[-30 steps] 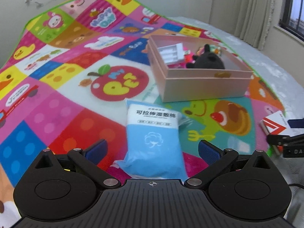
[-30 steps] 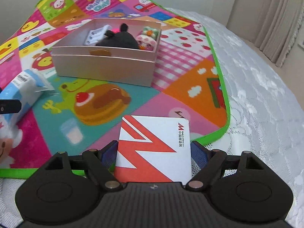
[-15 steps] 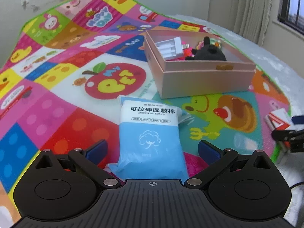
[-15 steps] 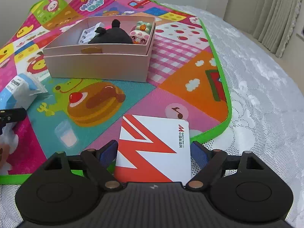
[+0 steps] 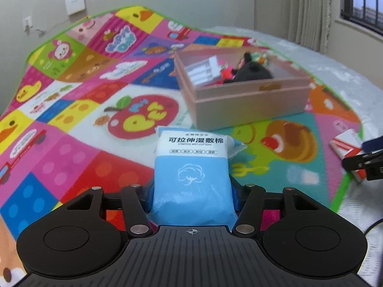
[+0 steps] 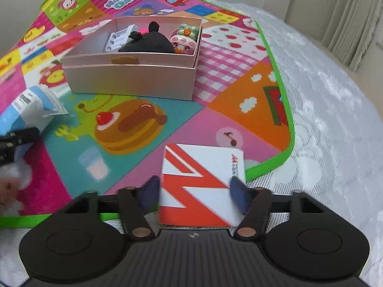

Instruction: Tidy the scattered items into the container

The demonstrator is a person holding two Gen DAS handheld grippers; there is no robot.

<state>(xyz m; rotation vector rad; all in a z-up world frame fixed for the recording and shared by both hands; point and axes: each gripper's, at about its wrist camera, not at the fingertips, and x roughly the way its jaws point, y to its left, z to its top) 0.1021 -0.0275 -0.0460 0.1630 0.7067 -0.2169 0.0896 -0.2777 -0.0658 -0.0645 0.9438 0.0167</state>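
Note:
A blue wet-cotton pack [image 5: 191, 162] lies on the play mat, its near end between the pads of my left gripper [image 5: 192, 191]. The jaws are closing and press on its sides. A red and white card box [image 6: 201, 179] sits at the mat's green edge. My right gripper [image 6: 195, 197] is closing on it, with both pads touching its sides. The pink container [image 6: 129, 79] stands beyond both items, open at the top. The pack [image 6: 28, 105] also shows at the left of the right wrist view.
The container holds a black plush toy [image 6: 148, 43], a white charger [image 6: 115, 38] and a pink and green toy [image 6: 184, 38]. The colourful mat [image 5: 71, 124] lies on a white bedspread [image 6: 323, 119]. A wall and curtains stand behind.
Both grippers' jaws have closed in from wide open onto their items: the left on the blue pack, the right on the red and white box. Neither hand has shifted much.

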